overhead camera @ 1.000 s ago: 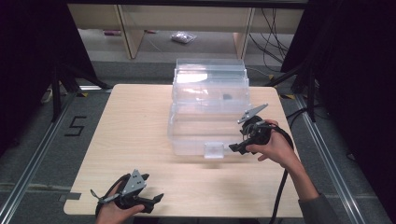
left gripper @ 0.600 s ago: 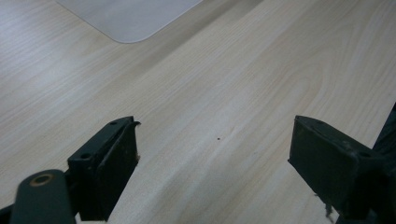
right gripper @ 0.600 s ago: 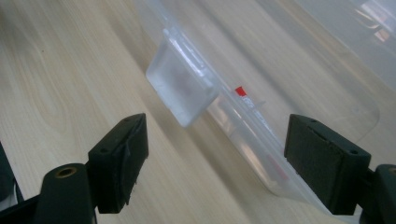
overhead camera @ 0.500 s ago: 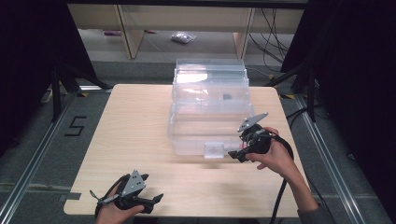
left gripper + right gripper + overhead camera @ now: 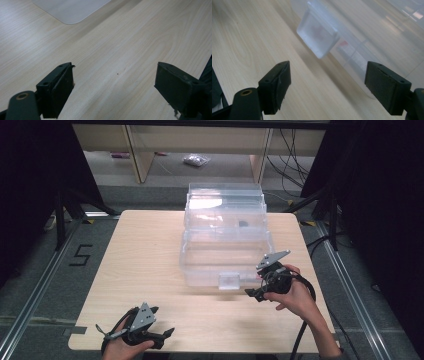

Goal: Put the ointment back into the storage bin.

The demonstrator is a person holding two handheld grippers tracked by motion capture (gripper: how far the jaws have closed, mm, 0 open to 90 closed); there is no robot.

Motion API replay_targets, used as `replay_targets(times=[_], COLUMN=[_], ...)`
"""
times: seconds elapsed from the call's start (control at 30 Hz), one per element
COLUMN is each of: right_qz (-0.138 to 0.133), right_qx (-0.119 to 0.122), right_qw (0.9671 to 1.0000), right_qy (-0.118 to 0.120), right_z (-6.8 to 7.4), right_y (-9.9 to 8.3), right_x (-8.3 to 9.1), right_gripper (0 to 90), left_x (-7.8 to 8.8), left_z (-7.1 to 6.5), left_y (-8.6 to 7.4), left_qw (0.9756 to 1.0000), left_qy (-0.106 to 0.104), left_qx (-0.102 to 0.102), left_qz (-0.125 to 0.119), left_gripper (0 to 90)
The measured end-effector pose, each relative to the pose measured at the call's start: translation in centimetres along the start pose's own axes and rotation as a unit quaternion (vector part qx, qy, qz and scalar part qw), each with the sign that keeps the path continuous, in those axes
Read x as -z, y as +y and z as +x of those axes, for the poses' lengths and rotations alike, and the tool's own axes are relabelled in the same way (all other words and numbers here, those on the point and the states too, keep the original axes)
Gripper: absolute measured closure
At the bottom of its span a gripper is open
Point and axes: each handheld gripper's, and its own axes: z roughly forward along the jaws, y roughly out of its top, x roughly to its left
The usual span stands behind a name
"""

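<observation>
Clear latch just ahead of right gripper's jaws

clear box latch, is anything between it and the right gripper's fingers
Nothing visible. The right gripper is open, aimed at the latch on the clear box, with bare table between them.

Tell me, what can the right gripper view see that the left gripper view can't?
The right gripper view shows the clear plastic box close up, with its frosted front latch just ahead of that gripper's open jaws.

The left gripper view shows bare wood with a tiny dark speck, plus a pale rounded corner at the top; what that is cannot be told.

Both show the light wooden table and two black jaws standing wide apart with nothing between them.
</observation>
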Motion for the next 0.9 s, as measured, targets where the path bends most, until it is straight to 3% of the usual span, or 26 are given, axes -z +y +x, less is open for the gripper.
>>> replay_targets(times=[0.03, 0.13, 0.17, 0.37, 0.4, 0.53, 0.6, 0.7, 0.8, 0.9], right_qz=[0.002, -0.004, 0.004, -0.014, -0.021, -0.015, -0.025, -0.026, -0.031, -0.037], right_qx=[-0.010, -0.007, -0.017, 0.005, 0.000, -0.016, -0.010, -0.005, -0.007, -0.013], right_qw=[0.9999, 1.0000, 0.9998, 0.9999, 0.9998, 0.9998, 0.9996, 0.9996, 0.9995, 0.9992], right_qy=[0.002, -0.001, 0.007, -0.003, -0.001, 0.001, -0.005, -0.007, -0.003, -0.007], right_z=[0.3, 0.7, 1.0, 1.4, 1.6, 2.0, 2.3, 2.4, 2.5, 2.8], right_y=[0.0, -0.2, -0.3, -0.8, -0.9, -1.1, -1.3, -1.5, -1.8, -2.3], right_x=[0.0, -0.1, 0.0, 0.0, -0.1, -0.1, -0.3, -0.4, -0.4, -0.7], right_gripper=[21.8, 20.9, 21.0, 20.6, 20.5, 20.4, 20.4, 20.5, 20.4, 20.4], left_x=[0.1, 0.0, 0.2, 0.2, 0.3, 0.4, 0.4, 0.5, 0.4, 0.4], left_z=[0.2, 0.3, 0.4, 0.0, 0.2, 0.1, 0.1, 0.2, 0.1, 0.2], left_y=[0.0, -0.1, -0.1, -0.1, -0.1, -0.1, -0.1, -0.1, -0.1, -0.1], left_qw=[0.9999, 0.9998, 0.9999, 0.9997, 0.9999, 0.9999, 0.9998, 1.0000, 0.9998, 1.0000], left_qy=[-0.001, -0.012, -0.010, -0.009, -0.010, -0.010, -0.007, -0.004, -0.004, -0.003], left_qx=[-0.009, 0.015, 0.008, 0.018, 0.008, 0.010, 0.017, 0.008, 0.015, 0.009], left_qz=[0.007, -0.004, 0.006, -0.009, 0.000, -0.003, -0.006, 0.000, -0.012, -0.003], left_gripper=[15.0, 15.0, 15.0, 15.0, 15.0, 15.0, 15.0, 15.0, 15.0, 15.0])
